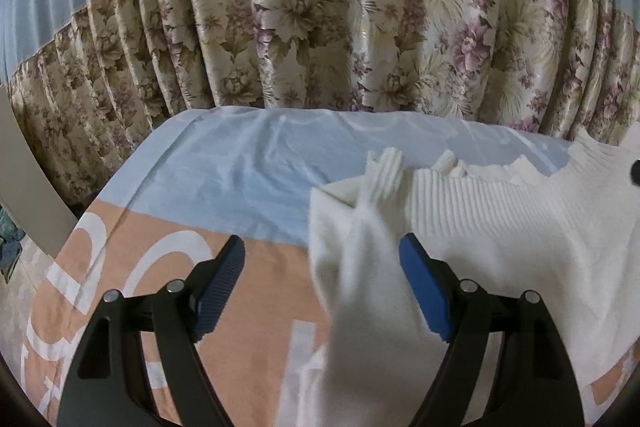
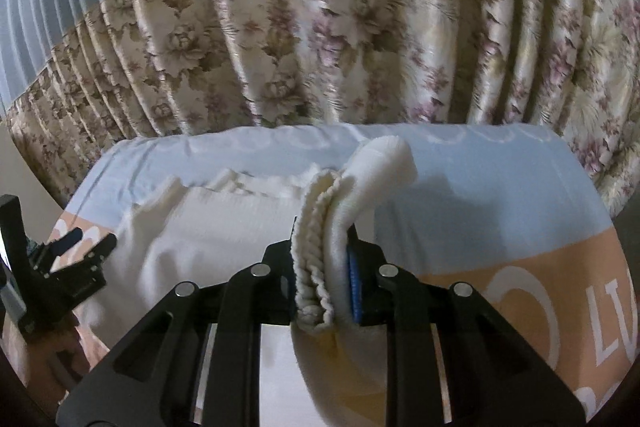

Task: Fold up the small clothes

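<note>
- The white ribbed knit sweater (image 1: 500, 219) lies spread on the bed (image 1: 240, 171), which has a light-blue and peach sheet with big white letters on it. The garment takes up the right half of the left wrist view, with its ribbed edge toward the far edge of the bed.
- The left hand-held gripper (image 1: 322, 281) is spread wide, its blue pads well apart. A blurred bit of white knit sits between them, but neither pad presses on it.
- The right hand-held gripper (image 2: 326, 281) is pinched together on a bunched-up ribbed cuff (image 2: 320, 259) of the sweater, with several layers squeezed between the pads. The fabric is lifted off the sheet there and curls over toward the far edge of the bed.
- From the right wrist view you can spot the left gripper's black fingers (image 2: 86, 251) over near the left edge of the bed, just beside the sweater.
- A floral pleated curtain (image 1: 320, 19) hangs behind the far edge of the bed.
</note>
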